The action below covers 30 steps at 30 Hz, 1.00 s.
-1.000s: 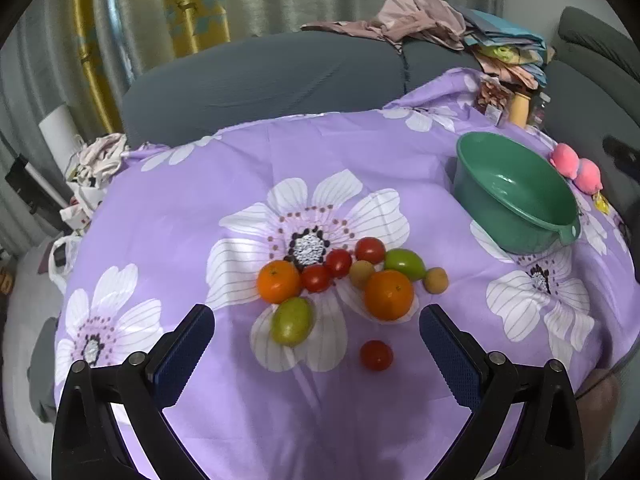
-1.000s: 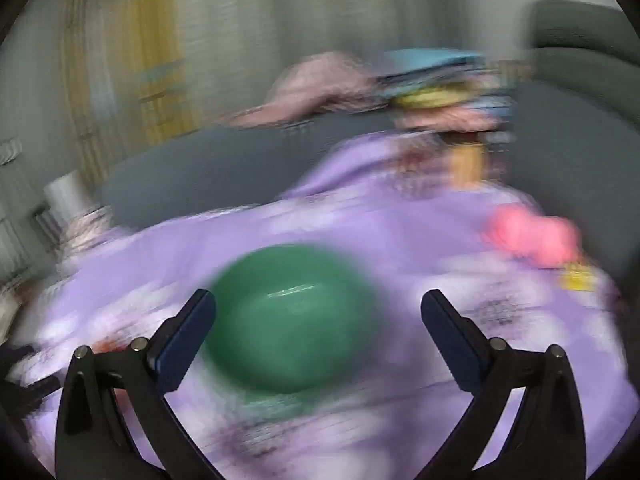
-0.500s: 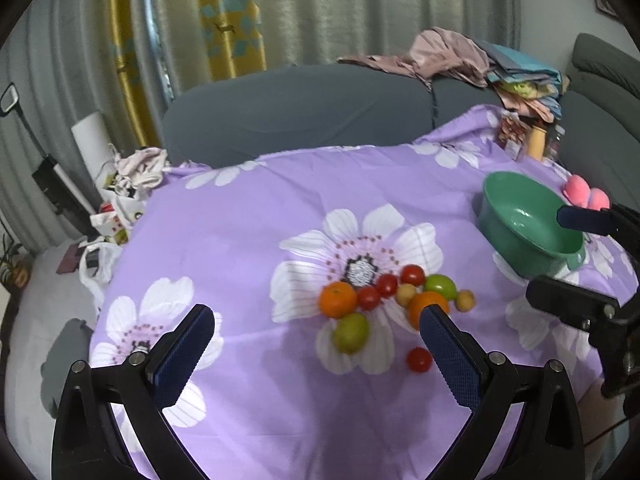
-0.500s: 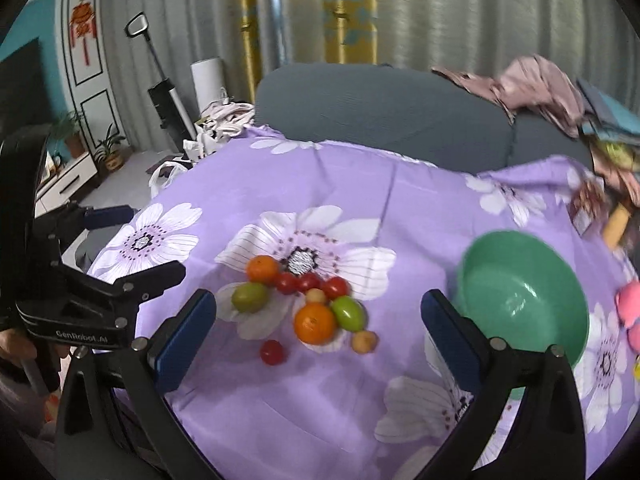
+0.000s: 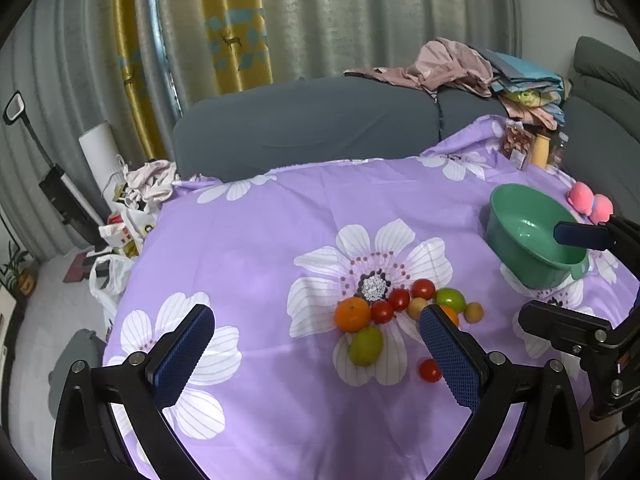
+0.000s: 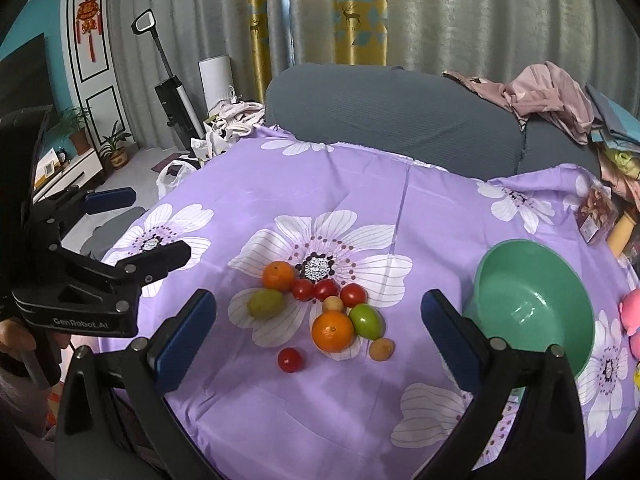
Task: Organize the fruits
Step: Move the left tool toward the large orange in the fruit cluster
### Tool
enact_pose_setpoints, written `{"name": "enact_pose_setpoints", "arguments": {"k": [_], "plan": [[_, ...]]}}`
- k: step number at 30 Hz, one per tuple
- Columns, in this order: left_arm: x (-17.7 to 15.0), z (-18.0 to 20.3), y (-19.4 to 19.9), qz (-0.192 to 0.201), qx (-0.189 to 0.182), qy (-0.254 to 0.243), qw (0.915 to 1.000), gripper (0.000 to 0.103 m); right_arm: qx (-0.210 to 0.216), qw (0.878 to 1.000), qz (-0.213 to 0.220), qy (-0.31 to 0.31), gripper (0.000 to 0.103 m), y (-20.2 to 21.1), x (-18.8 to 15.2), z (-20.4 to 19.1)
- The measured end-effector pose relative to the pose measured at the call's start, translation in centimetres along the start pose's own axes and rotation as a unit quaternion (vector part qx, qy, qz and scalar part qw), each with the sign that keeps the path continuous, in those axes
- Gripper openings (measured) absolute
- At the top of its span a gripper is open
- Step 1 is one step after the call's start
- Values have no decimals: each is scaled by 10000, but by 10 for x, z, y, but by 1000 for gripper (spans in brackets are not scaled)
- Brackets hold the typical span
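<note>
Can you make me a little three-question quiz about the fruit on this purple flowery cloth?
1. True or false: the green bowl already has fruit in it.
2. How many oranges lie on the cloth? A) one B) two C) four
3. Fill in: the small red tomato lying apart from the fruit pile is on the side ____ to the cameras.

Extra hint: the left gripper and right gripper both have their fingers spread wide, with nothing between them.

Key: 1 false; 2 B; 3 nearest
</note>
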<state>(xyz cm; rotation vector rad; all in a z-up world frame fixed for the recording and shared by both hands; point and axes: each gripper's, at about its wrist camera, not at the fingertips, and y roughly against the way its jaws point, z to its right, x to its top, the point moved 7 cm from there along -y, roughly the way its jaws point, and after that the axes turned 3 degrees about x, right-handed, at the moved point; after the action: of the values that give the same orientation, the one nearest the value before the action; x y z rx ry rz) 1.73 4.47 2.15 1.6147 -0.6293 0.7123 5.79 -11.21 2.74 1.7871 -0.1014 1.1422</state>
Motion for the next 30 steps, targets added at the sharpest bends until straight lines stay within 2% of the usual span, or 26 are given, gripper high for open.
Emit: {"name": "enact_pose_setpoints", "arguments": {"k": [5,7,10,12,16,18,20,24,27,30], "plan": [[-3,4,-5,-137,-112,-34,9998,102,-5,10000,-57,-11,103,-6,-4,1],[-6,6,-11,-259,-312,28,9992,102,-27,9999,-107,-57,103,-8,-7,4],[-15,8,-23,-641,-808,317,9942,102,33,9996,-207,-194,103,-14,-15,7],[-25,7,-35,-977,-1200,642,9859,102,176,9989,-294,-327,103,-18,-23,10],[-37,6,-48,-1301,-1470,955,9759,102,531,9960,-493,-525,103,-30,-39,9],[-44,9,-53,-1448,-1866,1197,9643,102,588,9948,-583,-590,103,-37,-47,9],[-49,13,-55,-1526,-2107,1311,9566,102,660,9937,-640,-648,103,-42,-54,10],[-53,25,-59,-1634,-2464,1361,9455,102,833,9904,-705,-850,103,-53,-67,13],[-52,34,-65,-1730,-2681,1405,9372,102,1016,9849,-778,-1168,96,-63,-75,18],[-52,43,-73,-1845,-2715,1370,9346,102,1115,9809,-829,-1361,92,-71,-80,22]]}}
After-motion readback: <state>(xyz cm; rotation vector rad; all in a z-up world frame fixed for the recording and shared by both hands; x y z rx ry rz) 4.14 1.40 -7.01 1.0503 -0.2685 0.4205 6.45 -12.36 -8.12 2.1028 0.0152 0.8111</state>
